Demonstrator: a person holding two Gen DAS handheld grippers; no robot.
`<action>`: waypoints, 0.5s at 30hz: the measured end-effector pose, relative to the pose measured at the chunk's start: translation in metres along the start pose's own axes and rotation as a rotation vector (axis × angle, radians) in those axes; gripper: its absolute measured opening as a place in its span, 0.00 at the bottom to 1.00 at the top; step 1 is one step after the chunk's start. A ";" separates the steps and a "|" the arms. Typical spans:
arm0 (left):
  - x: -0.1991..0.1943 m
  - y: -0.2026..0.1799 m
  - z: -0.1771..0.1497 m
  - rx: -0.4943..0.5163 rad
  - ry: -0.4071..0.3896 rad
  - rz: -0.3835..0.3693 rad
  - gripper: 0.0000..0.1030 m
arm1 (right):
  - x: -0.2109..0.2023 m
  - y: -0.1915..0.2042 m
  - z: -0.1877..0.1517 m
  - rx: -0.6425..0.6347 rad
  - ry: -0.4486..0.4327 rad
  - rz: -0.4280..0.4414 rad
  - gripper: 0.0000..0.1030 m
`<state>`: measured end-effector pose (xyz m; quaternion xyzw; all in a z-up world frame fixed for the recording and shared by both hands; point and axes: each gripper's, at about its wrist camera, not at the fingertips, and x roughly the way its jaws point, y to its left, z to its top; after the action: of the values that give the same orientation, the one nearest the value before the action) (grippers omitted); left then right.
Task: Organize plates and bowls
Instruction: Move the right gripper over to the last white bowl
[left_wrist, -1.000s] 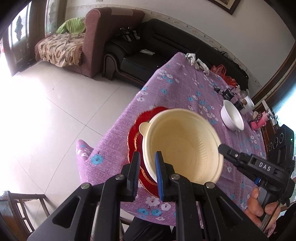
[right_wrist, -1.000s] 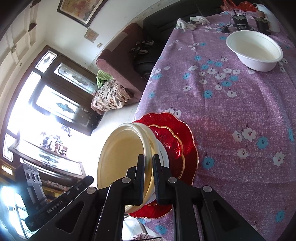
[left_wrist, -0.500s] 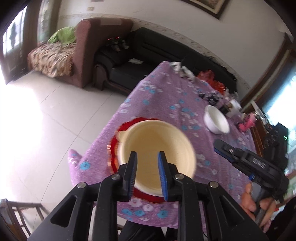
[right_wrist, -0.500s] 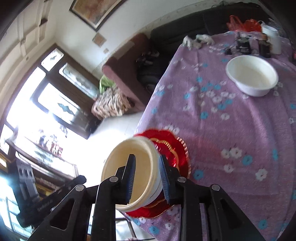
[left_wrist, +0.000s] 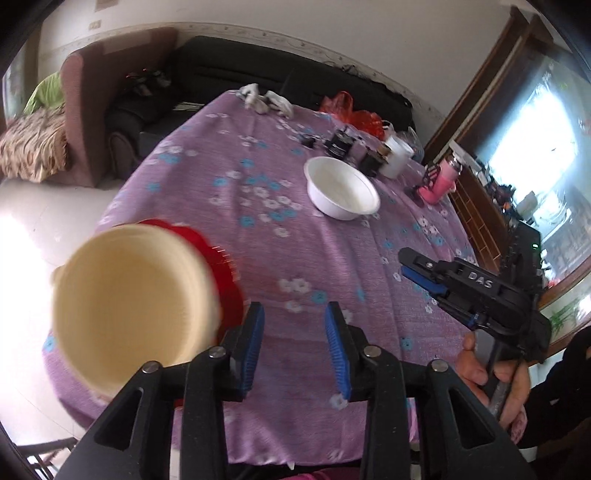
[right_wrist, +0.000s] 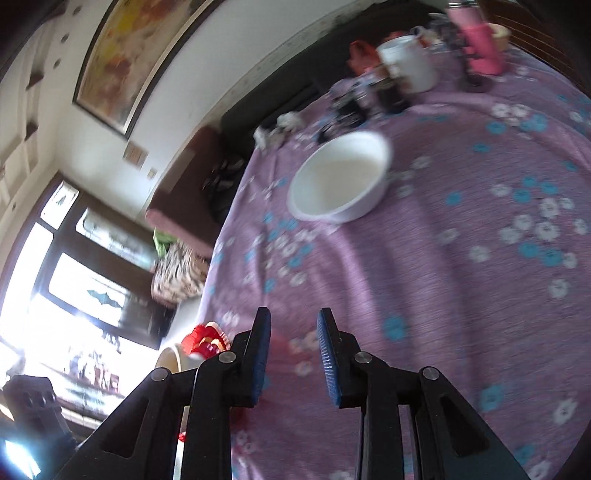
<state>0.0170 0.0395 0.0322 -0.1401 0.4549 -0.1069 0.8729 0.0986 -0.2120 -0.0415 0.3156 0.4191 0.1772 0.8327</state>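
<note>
Both grippers have let go of the cream bowl (left_wrist: 129, 299): left gripper (left_wrist: 293, 349) and right gripper (right_wrist: 291, 360) now gape empty. It sits on red plates (left_wrist: 225, 273) at the tablecloth's (left_wrist: 325, 266) near-left; the white bowl (left_wrist: 341, 188) stands farther right.

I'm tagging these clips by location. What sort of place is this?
Most likely a home living room: a black sofa stands against the wall behind a table under a purple flowered cloth, a framed painting hangs above, and a white bowl sits out.
</note>
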 end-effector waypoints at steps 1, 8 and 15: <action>0.006 -0.006 0.002 -0.006 0.002 -0.005 0.41 | -0.003 -0.005 0.002 0.009 -0.006 0.001 0.28; 0.047 -0.029 0.041 -0.123 -0.039 0.022 0.53 | -0.030 -0.043 0.027 0.082 -0.056 0.001 0.28; 0.109 -0.021 0.086 -0.306 -0.014 0.025 0.56 | -0.032 -0.060 0.069 0.112 -0.073 0.037 0.28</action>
<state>0.1479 -0.0019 0.0036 -0.2665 0.4614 -0.0245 0.8459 0.1380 -0.3002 -0.0319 0.3758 0.3916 0.1572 0.8250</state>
